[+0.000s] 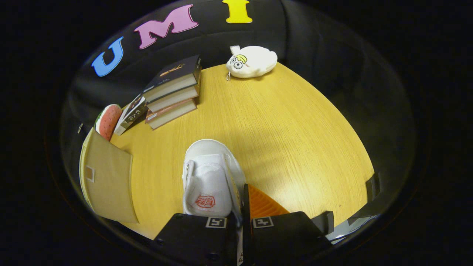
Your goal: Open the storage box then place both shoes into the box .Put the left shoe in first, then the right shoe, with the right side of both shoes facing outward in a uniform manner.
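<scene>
Shoe [210, 177] heel hidden behind gripper [242, 218] fingers, side wall pinched between them; box [107, 181] cut off at near corner, interior not visible; watermelon item [108, 121] partly occluded by box flap.

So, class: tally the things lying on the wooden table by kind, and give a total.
Books: 4, three stacked, one leaning
Shoes: 1, white shoe, gripper shut on its side
Plush toys: 1
Watermelon-slice items: 1
Total: 7

Shoe [210, 177] sits on the table [288, 136], its side wall pinched between my gripper [239, 221] fingers. Storage box [107, 177] left of it. Book stack [173, 92] beyond, plush toy [252, 61] at the far edge.
</scene>
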